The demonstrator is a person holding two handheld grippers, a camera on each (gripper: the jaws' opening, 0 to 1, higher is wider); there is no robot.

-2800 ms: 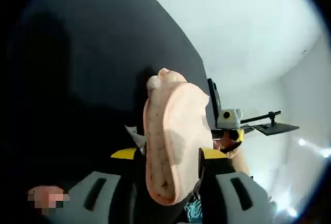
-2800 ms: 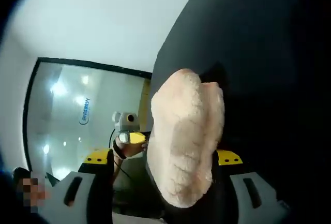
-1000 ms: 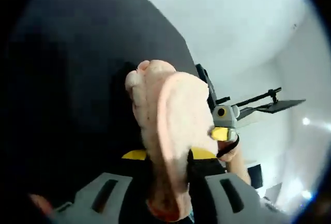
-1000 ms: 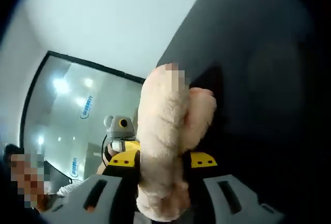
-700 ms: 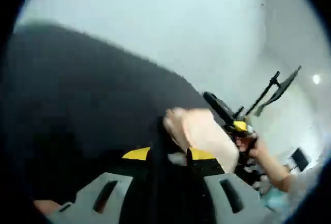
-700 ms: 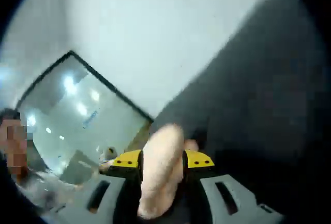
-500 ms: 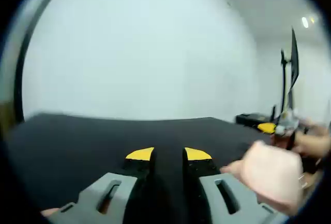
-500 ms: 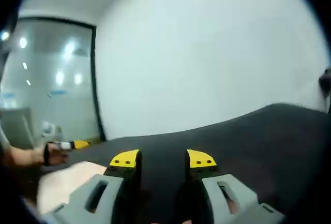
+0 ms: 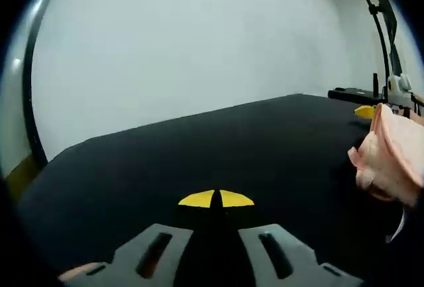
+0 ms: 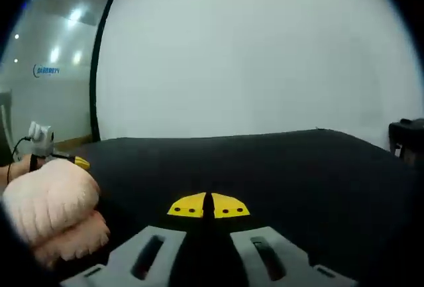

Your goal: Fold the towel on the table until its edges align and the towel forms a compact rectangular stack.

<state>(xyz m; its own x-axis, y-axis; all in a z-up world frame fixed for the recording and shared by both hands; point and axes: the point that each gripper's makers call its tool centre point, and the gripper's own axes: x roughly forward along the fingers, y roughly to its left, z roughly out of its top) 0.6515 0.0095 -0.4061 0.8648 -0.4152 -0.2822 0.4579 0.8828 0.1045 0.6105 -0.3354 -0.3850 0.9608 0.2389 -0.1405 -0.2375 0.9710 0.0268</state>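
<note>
Table (image 9: pixel 199 148) looks black under a white wall (image 9: pixel 185 42), towel (image 10: pixel 50 211) bunched at its edge, and I see both my left gripper (image 9: pixel 216 199) and right gripper (image 10: pixel 208 206) clenched empty.

Left gripper (image 9: pixel 216 199) low over black table (image 9: pixel 165 161), yellow tips pressed together, nothing between. Pink towel (image 9: pixel 391 154) bunched at right edge. White wall (image 9: pixel 185 42) behind.

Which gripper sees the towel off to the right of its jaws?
The left gripper: the pink towel shows right of its shut jaws. The right gripper sees it on the left.
</note>
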